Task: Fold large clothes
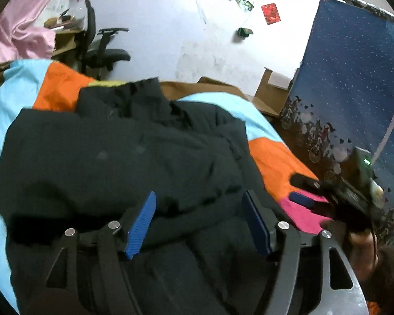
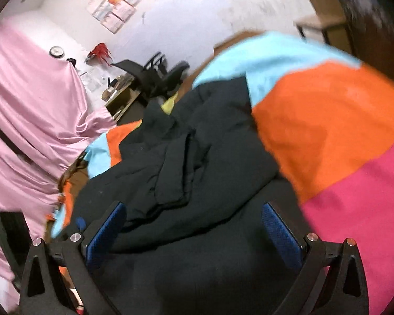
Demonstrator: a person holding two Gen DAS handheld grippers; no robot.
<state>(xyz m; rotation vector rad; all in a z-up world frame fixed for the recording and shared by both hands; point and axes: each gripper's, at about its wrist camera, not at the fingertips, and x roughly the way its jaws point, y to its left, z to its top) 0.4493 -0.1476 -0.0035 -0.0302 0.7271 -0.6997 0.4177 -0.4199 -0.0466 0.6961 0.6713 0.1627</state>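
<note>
While a pink drape [image 2: 31, 110] hangs at the far left of the right wrist view, a black office chair [image 1: 97, 44] stands just right of it against the white wall [image 1: 170, 26]; a bright cover [image 1: 15, 99] in blue, orange and pink blocks spreads over the surface below; whether a bed or a worktop lies beneath it, I cannot tell. On that cover lies the black jacket [image 1: 113, 162], rumpled and bunched, one folded flap [image 2: 170, 168] lying across its middle; it fills the centre of both views. The left gripper [image 1: 199, 225] hangs over the jacket's near part with its blue pads [image 1: 141, 225] spread apart, nothing pinched between them. Right of it, in the left wrist view, the right gripper [image 1: 304, 191] reaches over the orange and pink blocks, held by a hand [image 1: 362, 246]; its own view shows its pads [image 2: 107, 225] spread wide above the jacket's near edge, gripping nothing. Furthest right stands a blue patterned screen [image 1: 354, 78], a cardboard box [image 1: 273, 89] beside it.
</note>
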